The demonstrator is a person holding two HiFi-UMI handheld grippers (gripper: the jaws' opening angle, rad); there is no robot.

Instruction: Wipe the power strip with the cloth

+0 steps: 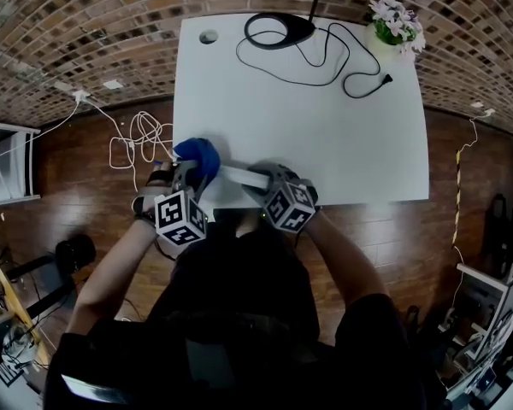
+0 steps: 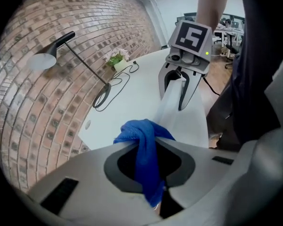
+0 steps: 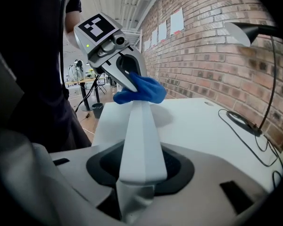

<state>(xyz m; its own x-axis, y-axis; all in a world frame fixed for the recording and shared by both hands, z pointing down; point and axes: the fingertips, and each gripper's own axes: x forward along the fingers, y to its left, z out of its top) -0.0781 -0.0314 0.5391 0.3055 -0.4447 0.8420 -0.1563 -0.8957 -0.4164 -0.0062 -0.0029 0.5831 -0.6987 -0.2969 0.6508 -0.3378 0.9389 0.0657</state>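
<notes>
The blue cloth (image 1: 198,156), pinched in the left gripper (image 1: 191,171)'s fingers, is draped over one end of the power strip (image 1: 244,176), clamped by the right gripper (image 1: 265,180)'s fingers at the surface (image 1: 325,143)'s near edge.

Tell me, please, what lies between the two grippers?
The white power strip spans it: the right gripper clamps one end, the blue cloth in the left gripper covers the other. Head view shows it.

free: table (image 1: 325,143) middle | far edge: lamp base (image 1: 278,31), cord (image 1: 385,79), flower pot (image 1: 396,22) | near edge: power strip (image 1: 244,176)
</notes>
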